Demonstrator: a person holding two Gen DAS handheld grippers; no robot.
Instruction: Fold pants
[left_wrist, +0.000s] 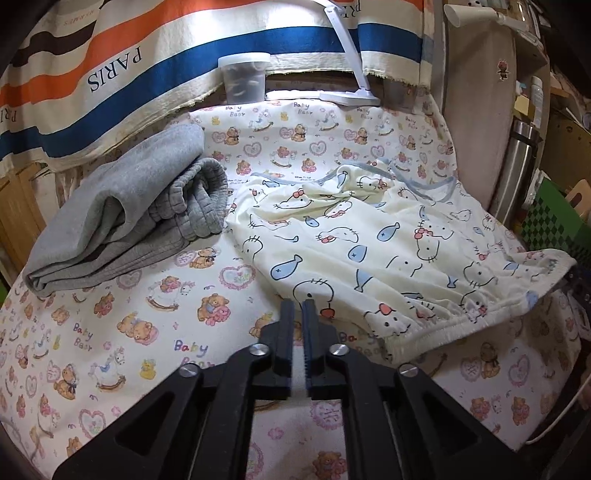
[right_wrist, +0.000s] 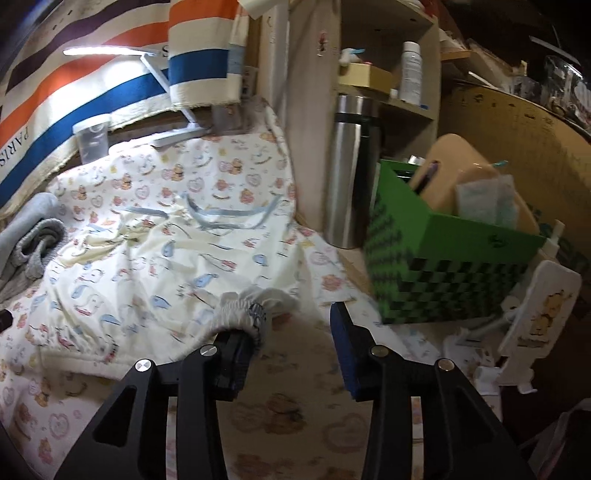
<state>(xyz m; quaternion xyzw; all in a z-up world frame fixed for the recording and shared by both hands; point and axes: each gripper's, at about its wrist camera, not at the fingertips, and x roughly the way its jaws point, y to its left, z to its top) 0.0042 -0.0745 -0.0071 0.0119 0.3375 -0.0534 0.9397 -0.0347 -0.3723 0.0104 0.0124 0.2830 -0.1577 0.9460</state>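
Note:
Cream cartoon-cat pants (left_wrist: 369, 240) lie spread and wrinkled on the bear-print sheet (left_wrist: 110, 332), with the elastic waistband (left_wrist: 461, 314) toward me. My left gripper (left_wrist: 297, 308) hovers just before the near left edge of the pants. Its jaws stand a narrow slit apart with nothing between them. In the right wrist view the pants (right_wrist: 147, 258) fill the left half. My right gripper (right_wrist: 291, 321) is open wide, and the gathered waistband corner (right_wrist: 251, 299) drapes over the tip of its left finger, unpinched.
A folded grey garment (left_wrist: 122, 221) lies at the left of the sheet. A plastic jar (left_wrist: 245, 77) and a white desk lamp (left_wrist: 351, 74) stand at the back. To the right are a steel flask (right_wrist: 349, 166), a green checkered box (right_wrist: 443, 258) and shelves.

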